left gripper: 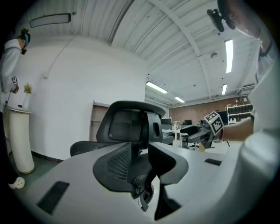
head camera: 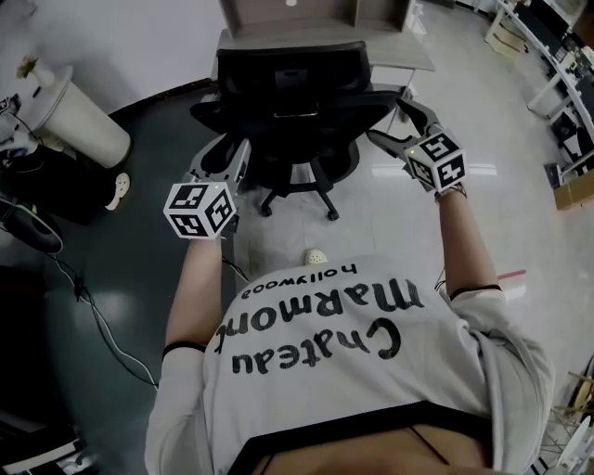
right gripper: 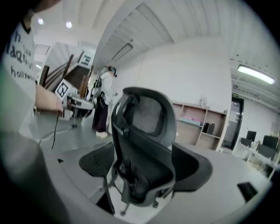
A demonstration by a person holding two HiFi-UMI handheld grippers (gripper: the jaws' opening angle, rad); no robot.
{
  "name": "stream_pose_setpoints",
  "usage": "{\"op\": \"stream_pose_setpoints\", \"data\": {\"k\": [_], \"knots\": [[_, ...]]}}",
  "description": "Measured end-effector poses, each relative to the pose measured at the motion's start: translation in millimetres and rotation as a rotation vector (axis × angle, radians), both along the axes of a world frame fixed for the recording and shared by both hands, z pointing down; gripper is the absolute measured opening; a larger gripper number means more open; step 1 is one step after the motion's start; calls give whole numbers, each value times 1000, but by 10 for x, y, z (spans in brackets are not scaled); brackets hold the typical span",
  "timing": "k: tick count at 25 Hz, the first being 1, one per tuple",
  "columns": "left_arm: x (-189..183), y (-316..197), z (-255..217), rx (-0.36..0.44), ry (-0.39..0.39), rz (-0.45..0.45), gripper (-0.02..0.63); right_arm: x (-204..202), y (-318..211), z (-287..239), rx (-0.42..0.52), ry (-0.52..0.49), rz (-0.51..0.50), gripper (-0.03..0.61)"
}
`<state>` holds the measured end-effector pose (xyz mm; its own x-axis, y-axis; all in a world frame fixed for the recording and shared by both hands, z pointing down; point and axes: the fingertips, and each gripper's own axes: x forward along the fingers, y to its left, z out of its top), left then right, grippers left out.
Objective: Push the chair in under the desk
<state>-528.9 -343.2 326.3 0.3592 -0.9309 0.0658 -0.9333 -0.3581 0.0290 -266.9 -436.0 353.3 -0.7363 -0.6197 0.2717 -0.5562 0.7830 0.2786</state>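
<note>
A black mesh office chair [head camera: 290, 102] stands on its wheeled base with its back towards me, in front of the desk [head camera: 320, 13] at the top of the head view. My left gripper [head camera: 228, 156] hangs by the chair's left side, its jaws partly apart with nothing between them. My right gripper [head camera: 401, 126] is held by the backrest's right edge, jaws wide, gripping nothing. The left gripper view frames the chair [left gripper: 131, 131] between the left gripper [left gripper: 144, 154] pads, and the right gripper [left gripper: 206, 127] shows beyond. The right gripper view has the chair [right gripper: 148, 144] ahead of the right gripper [right gripper: 146, 175].
A tall white cylinder [head camera: 82, 119] stands at the left on a dark floor patch where cables [head camera: 88, 301] run. Cardboard boxes [head camera: 574, 190] and racks line the right edge. A person [right gripper: 105, 98] stands in the background of the right gripper view, near wall shelves [right gripper: 199, 127].
</note>
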Motion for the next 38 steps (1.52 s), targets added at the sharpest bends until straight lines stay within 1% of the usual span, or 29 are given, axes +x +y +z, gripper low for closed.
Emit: {"op": "stream_pose_setpoints", "data": {"k": [2, 3, 4, 5, 6, 7, 8, 9, 10, 11, 12, 13, 14, 18, 22, 24, 27, 33, 38], "knots": [[136, -10, -223, 27, 23, 5, 94, -143, 205, -356, -29, -249, -23, 405], [212, 6, -332, 42, 28, 13, 77, -196, 316, -529, -45, -370, -34, 358], [287, 33, -431, 58, 26, 25, 69, -230, 408, -679, -49, -464, -34, 227], [353, 58, -512, 74, 15, 36, 66, -248, 461, -803, -34, -523, -19, 89], [401, 70, -570, 90, -2, 42, 66, -261, 473, -896, -7, -550, 8, 11], [429, 65, -597, 99, -21, 43, 64, -282, 454, -944, 14, -552, 38, 8], [434, 49, -587, 98, -36, 39, 64, -319, 427, -936, 15, -537, 65, 8], [414, 33, -541, 83, -39, 27, 64, -368, 410, -865, -7, -515, 90, 8], [367, 13, -487, 61, -23, 9, 64, -424, 407, -756, -45, -496, 115, 8], [306, -28, -461, 42, 10, -8, 64, -484, 391, -676, -78, -487, 134, 8], [259, -81, -464, 28, 49, -19, 64, -543, 356, -662, -91, -488, 144, 8], [241, -120, -467, 15, 82, -20, 64, -594, 335, -677, -86, -488, 148, 8], [245, -135, -455, 4, 96, -16, 61, -635, 348, -670, -78, -479, 151, 6], [239, -95, -455, 20, 88, -12, 61, -725, 416, -603, -45, -411, 158, 6], [274, -94, -372, 6, 102, -6, 61, -708, 452, -625, 6, -354, 173, 6], [317, -75, -355, 5, 99, -4, 61, -688, 471, -601, 6, -329, 179, 6], [375, -26, -352, 15, 88, -8, 54, -655, 531, -563, -7, -321, 180, 6], [569, 93, -353, 20, 127, 5, 54, -550, 672, -528, -5, -292, 169, 6], [665, 178, -294, 31, 123, -8, 54, -474, 730, -460, 0, -287, 155, 6]]}}
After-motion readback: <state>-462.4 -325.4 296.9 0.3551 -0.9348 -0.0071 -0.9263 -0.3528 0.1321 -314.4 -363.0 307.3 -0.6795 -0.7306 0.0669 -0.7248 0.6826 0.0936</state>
